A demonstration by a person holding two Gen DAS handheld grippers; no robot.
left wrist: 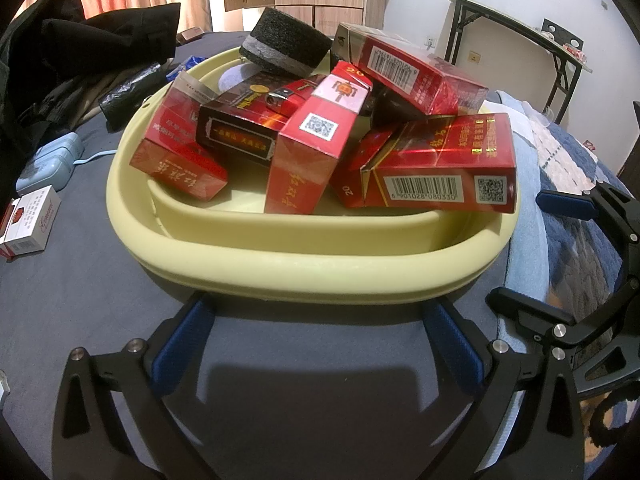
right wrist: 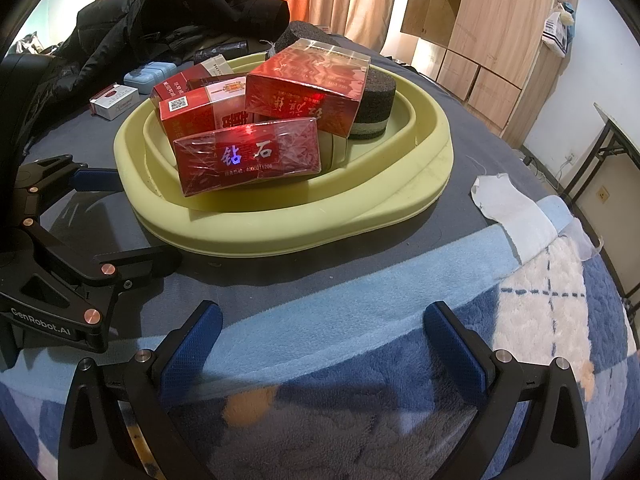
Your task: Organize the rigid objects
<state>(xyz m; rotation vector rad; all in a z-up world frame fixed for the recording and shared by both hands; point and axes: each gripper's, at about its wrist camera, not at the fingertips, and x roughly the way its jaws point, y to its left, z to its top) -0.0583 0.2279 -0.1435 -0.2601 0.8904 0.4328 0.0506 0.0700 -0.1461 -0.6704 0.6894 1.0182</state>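
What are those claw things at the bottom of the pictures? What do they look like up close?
They are two handheld grippers. The left gripper and right gripper look alike: black angular metal frames with triangular cut-outs and round silver bolts, each ending in two fingers faced with textured blue pads. The left one's side reads "GenRobot.AI" in pale letters. No cables or sleeves show.

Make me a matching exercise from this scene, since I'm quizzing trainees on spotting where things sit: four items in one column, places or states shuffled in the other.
Items:
1. white cigarette pack
2. black sponge block
3. pale blue case
4. left gripper

Places or states:
A. leaning on the far rim of the yellow basin
B. open, empty, just short of the basin's near rim
C. on the grey cover, left of the basin, nearest the camera
D. on the grey cover, just beyond the white pack

Pairs: 1-C, 2-A, 3-D, 4-B
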